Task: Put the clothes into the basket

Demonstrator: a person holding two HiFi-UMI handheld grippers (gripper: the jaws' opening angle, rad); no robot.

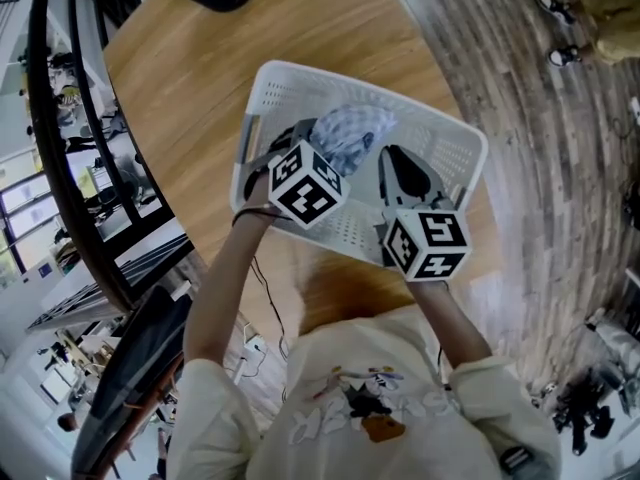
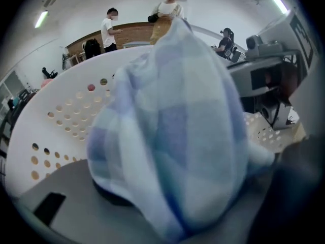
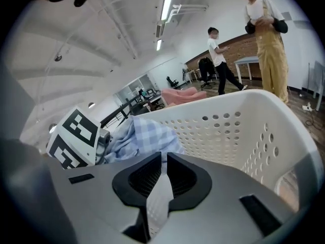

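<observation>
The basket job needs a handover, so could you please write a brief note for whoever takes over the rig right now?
Left gripper: jaws wide, closed around a bunched blue checked cloth, within the walls of the white basket.
Right gripper: jaws together, nothing between them, also inside the basket, beside the left one.
The basket stands on the wooden table.
Done: the cloth is at the basket but not yet let go.
Left: open the left jaws to drop the cloth, then lift both grippers out. No other clothes show in these views.
</observation>
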